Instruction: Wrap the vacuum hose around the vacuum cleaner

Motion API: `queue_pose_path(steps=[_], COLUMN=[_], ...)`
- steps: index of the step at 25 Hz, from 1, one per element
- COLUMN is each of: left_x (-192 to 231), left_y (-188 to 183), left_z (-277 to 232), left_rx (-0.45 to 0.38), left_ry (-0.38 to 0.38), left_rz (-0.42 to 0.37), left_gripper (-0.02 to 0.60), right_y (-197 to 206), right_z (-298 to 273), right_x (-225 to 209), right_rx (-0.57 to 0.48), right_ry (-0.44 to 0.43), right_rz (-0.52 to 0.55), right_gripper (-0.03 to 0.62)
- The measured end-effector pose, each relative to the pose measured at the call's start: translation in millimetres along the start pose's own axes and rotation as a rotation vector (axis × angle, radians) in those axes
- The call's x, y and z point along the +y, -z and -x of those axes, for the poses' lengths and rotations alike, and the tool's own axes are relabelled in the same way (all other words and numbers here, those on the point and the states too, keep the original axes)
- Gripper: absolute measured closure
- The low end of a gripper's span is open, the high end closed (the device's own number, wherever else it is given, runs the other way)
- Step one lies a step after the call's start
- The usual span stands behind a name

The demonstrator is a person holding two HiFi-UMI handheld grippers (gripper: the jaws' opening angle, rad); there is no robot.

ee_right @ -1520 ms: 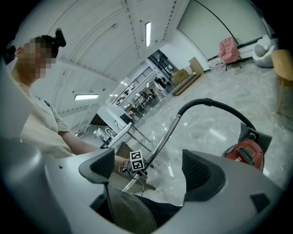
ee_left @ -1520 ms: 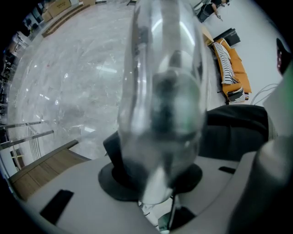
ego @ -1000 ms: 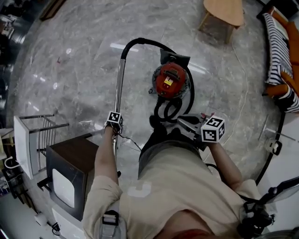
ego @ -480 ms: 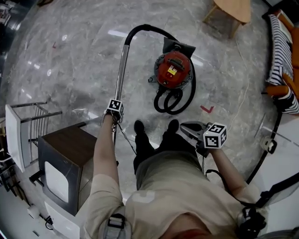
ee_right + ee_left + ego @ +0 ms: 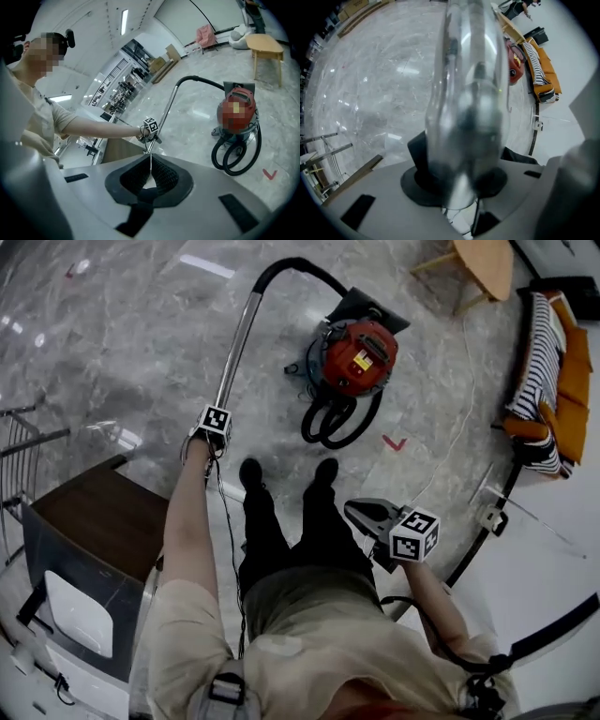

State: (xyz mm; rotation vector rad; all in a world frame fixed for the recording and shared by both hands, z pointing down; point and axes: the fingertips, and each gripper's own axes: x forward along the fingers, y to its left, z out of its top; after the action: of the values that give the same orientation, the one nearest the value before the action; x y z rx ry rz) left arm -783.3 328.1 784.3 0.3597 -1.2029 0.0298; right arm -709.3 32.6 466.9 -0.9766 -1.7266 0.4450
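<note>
1. The left gripper (image 5: 212, 424) pinches the metal tube (image 5: 236, 348) of the vacuum; in the left gripper view this tube fills the space between both jaws.
2. The right gripper (image 5: 360, 513) is pressed together and holds nothing (its pads meet in the right gripper view). It hangs beside the person's right leg.
3. The red vacuum cleaner (image 5: 361, 357) stands on the grey marble floor (image 5: 112, 334), in front of the person's shoes.
4. The black hose (image 5: 336, 423) lies in loops against the cleaner's near side, and another part arches from the tube's top to the cleaner.
</note>
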Motion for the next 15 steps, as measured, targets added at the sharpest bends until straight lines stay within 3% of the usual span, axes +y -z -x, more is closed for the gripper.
queue_pose_path(steps=[6,9,15], left_x=[34,40,52], left_y=[-16,-14,-26], left_z=[-36,-53,-71], left_rx=[-0.101,-0.125,-0.197], left_ry=[0.057,0.079,0.023], left_rz=[0.087,0.112,0.110], left_gripper=[0.433,0.433,0.433], right_y=[26,43,65], right_z=[-43,-54,-58], right_x=[10,4,-17], right_rx=[0.096,0.121,0.080], right_ry=[0.080,0.106,0.162], right_rz=[0.078,0.067,0.030], right_gripper=[0.582,0.582,0.582])
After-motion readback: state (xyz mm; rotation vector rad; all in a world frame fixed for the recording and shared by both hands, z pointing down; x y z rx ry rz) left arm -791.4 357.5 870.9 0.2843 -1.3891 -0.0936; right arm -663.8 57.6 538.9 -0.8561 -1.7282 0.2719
